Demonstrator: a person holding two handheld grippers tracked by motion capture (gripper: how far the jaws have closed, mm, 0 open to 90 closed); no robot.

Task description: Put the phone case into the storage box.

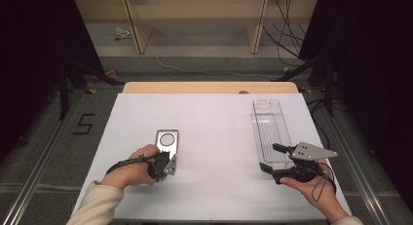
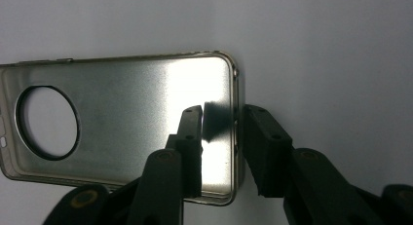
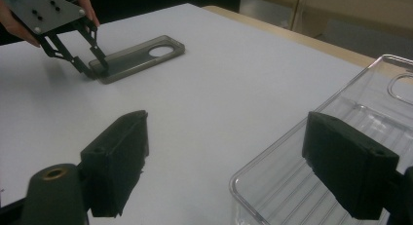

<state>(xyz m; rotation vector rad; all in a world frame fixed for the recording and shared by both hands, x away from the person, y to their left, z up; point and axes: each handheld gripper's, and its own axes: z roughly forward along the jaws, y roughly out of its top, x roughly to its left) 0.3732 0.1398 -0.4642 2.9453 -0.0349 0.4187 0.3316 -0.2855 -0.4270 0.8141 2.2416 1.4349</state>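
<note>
White table (image 1: 209, 137) carries a metal phone case (image 1: 167, 143) left of centre, its near edge straddled by the left tool (image 2: 221, 137), not yet pinched, so squeezing comes next, while the right tool (image 3: 243, 161) waits spread beside a clear plastic tray (image 1: 270, 127).

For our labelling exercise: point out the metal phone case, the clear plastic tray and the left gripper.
metal phone case (image 2: 122, 113): left gripper view, on its shiny inner back.
clear plastic tray (image 1: 271, 125): high view, on its ribbed floor.
left gripper (image 2: 221, 132): left gripper view, midway between its fingertips.
</note>
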